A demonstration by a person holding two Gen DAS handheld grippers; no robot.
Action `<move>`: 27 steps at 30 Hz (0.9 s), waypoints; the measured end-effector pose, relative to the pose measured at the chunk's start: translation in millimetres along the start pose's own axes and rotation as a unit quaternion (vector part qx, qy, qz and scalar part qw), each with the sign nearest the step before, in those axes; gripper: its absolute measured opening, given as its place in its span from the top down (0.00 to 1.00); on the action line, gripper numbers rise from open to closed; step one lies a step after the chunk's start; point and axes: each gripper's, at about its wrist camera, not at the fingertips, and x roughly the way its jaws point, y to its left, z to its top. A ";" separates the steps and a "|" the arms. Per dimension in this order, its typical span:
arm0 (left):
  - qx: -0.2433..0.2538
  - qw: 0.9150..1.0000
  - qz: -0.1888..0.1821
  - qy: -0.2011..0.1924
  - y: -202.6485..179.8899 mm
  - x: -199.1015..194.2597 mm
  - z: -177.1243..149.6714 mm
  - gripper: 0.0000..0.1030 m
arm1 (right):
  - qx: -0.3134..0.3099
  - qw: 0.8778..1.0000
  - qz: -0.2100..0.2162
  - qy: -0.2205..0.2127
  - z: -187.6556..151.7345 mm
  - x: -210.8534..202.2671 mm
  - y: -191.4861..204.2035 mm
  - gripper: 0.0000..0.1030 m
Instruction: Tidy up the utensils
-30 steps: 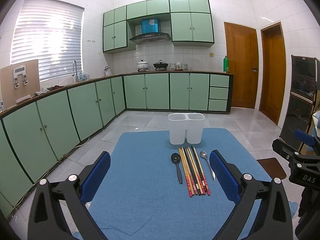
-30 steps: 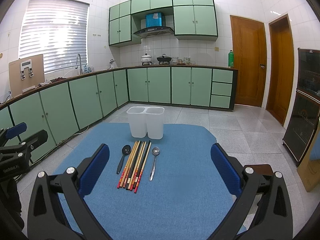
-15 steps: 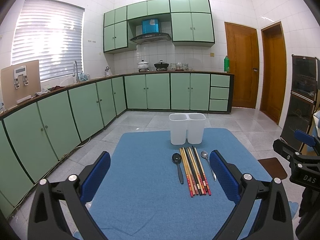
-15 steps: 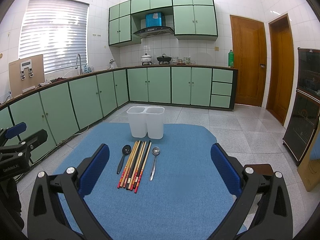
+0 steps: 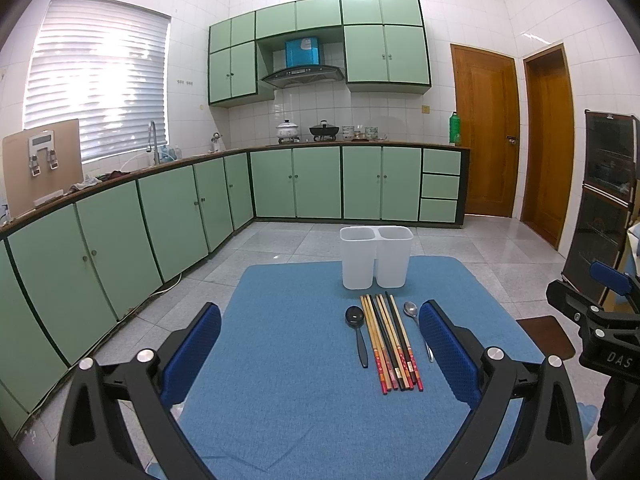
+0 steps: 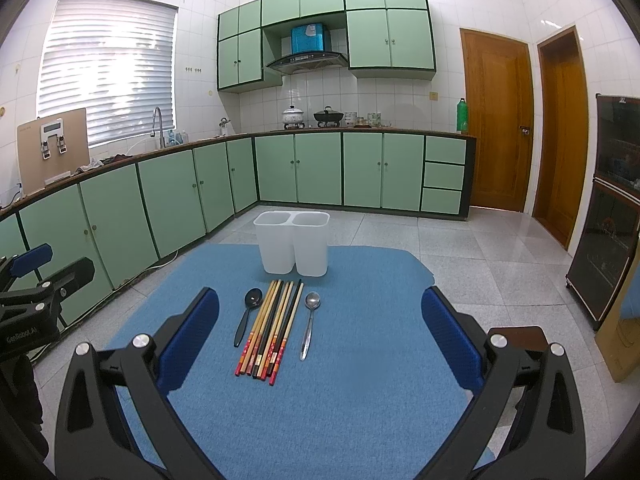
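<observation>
Two grippers, left (image 5: 320, 354) and right (image 6: 320, 338), hover wide open, holding nothing.
Chopsticks (image 6: 272, 330) and spoons lie mid-cloth (image 6: 360, 400) ahead of the fingers, before the white holder (image 6: 292, 242) at its far edge.

The metal spoon (image 5: 416, 326) is partly hidden behind a pad of the left hand-held gripper (image 5: 320, 354). The table (image 6: 360, 400) is cut off at its near edge. The insides of the white container (image 6: 292, 246) cannot be seen.
</observation>
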 end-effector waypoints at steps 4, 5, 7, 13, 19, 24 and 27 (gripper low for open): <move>0.000 1.000 0.000 0.000 0.3 -0.1 -0.2 0.06 | 0.001 1.000 0.000 0.000 1.7 1.0 1.9 0.05; 0.000 1.000 0.000 0.000 0.2 0.1 -0.3 0.06 | 0.001 1.000 0.000 0.001 -0.6 2.4 1.5 0.05; 0.000 1.000 0.000 0.001 0.5 0.2 -0.2 0.06 | 0.001 1.000 0.000 0.001 -1.6 2.9 2.0 0.05; 0.000 1.000 0.000 0.001 1.4 -0.1 -0.9 0.06 | 0.001 1.000 0.000 0.003 -3.3 4.0 1.6 0.05; -0.002 1.000 0.002 0.005 3.8 1.2 -2.0 0.06 | 0.003 1.000 -0.001 0.006 -6.7 8.3 1.9 0.05; -0.003 1.000 0.003 0.010 6.1 6.3 -2.9 0.06 | 0.004 1.000 -0.001 0.013 -7.5 13.6 1.8 0.05; -0.002 1.000 0.004 0.016 4.5 12.5 -2.3 0.06 | 0.005 1.000 -0.002 0.018 -7.8 18.9 2.8 0.05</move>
